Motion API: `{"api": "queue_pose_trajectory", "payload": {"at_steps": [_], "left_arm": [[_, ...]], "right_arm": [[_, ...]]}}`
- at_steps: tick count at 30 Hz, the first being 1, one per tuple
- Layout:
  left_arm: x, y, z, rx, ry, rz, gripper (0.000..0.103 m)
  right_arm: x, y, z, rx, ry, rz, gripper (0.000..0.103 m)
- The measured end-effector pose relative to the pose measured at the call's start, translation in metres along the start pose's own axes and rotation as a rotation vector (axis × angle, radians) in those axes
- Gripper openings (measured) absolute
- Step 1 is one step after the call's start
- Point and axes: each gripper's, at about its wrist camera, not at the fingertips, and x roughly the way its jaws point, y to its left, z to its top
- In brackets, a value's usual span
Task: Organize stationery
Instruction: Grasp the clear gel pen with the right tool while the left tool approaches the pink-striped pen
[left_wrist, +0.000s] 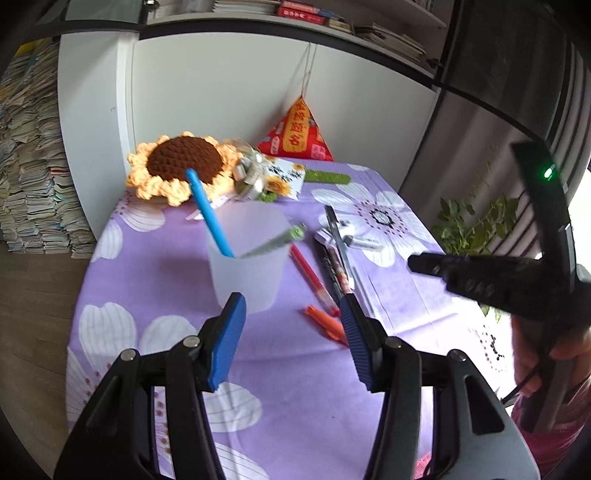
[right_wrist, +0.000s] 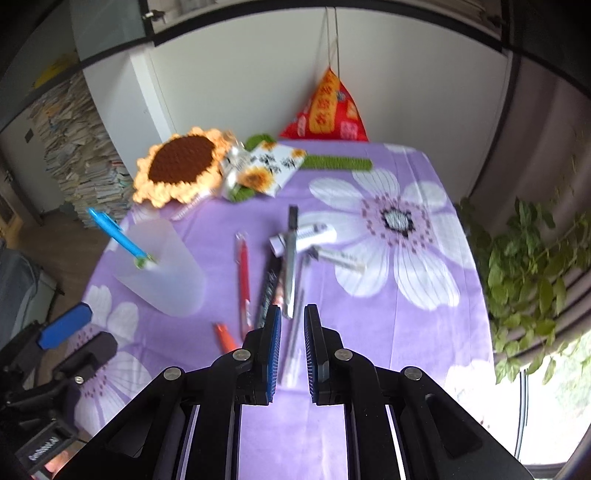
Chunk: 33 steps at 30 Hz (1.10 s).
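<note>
Purple flowered tablecloth (right_wrist: 424, 295) carries loose pens (right_wrist: 291, 258) at twelve o'clock beyond my near-shut, empty right gripper (right_wrist: 292, 325), long axes toward me; half-open, empty left gripper (left_wrist: 291, 306) faces the cup (left_wrist: 247, 266).

One frosted cup (right_wrist: 162, 269) holding two pens: one blue (right_wrist: 118, 236), one green-tipped (left_wrist: 275, 242); one red pen (right_wrist: 243, 280), one crochet sunflower (right_wrist: 181, 164), one orange marker (left_wrist: 325, 325).

Ahead of the jaws stands a frosted, matt translucent plastic cup (left_wrist: 245, 258) on a smooth printed purple cloth (right_wrist: 369, 314) covering the surface. Beyond it lies a rough crocheted yarn sunflower (left_wrist: 177, 166). The jaws' blue pads (left_wrist: 227, 343) look ribbed and matt, on smooth black plastic arms.
</note>
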Motion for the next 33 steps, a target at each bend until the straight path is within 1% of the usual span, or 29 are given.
{"api": "queue_pose_trajectory", "payload": {"at_steps": [2, 4, 6, 9, 12, 17, 20, 23, 24, 26, 27, 28, 29, 33], "left_arm": [[0.006, -0.005, -0.003, 0.001, 0.017, -0.004, 0.05], [0.012, -0.011, -0.007, 0.003, 0.038, -0.015, 0.047], [0.018, -0.019, -0.011, 0.015, 0.056, -0.026, 0.037], [0.024, -0.029, -0.012, 0.031, 0.073, -0.051, 0.031], [0.027, -0.033, -0.011, 0.039, 0.078, -0.047, 0.031], [0.027, -0.032, -0.009, 0.03, 0.076, -0.028, 0.03], [0.029, -0.031, -0.009, 0.026, 0.081, -0.016, 0.03], [0.031, -0.034, -0.01, 0.033, 0.088, -0.011, 0.03], [0.032, -0.035, -0.01, 0.038, 0.091, -0.01, 0.03], [0.033, -0.035, -0.01, 0.041, 0.097, -0.009, 0.03], [0.034, -0.035, -0.01, 0.042, 0.099, -0.01, 0.03], [0.035, -0.036, -0.01, 0.043, 0.102, -0.012, 0.03], [0.036, -0.036, -0.01, 0.043, 0.104, -0.014, 0.03], [0.043, -0.041, -0.007, 0.045, 0.118, -0.04, 0.03]], "right_arm": [[0.012, -0.005, -0.01, 0.006, 0.038, 0.003, 0.011], [0.021, -0.008, -0.018, 0.006, 0.068, 0.005, 0.011], [0.027, -0.01, -0.026, 0.004, 0.081, 0.01, 0.011], [0.03, -0.013, -0.034, -0.005, 0.081, 0.02, 0.011], [0.035, -0.014, -0.037, -0.01, 0.085, 0.045, 0.011], [0.051, -0.013, -0.037, -0.006, 0.108, 0.053, 0.011], [0.059, -0.01, -0.034, -0.012, 0.117, 0.046, 0.011], [0.071, -0.006, -0.034, -0.032, 0.148, 0.031, 0.011], [0.072, -0.005, -0.033, -0.031, 0.141, 0.045, 0.015], [0.076, -0.002, -0.035, -0.044, 0.148, 0.052, 0.015], [0.079, 0.0, -0.035, -0.056, 0.158, 0.042, 0.015], [0.078, 0.0, -0.036, -0.063, 0.152, 0.033, 0.011], [0.078, -0.001, -0.037, -0.063, 0.155, 0.02, 0.011], [0.067, -0.016, -0.039, -0.034, 0.154, 0.035, 0.01]]}}
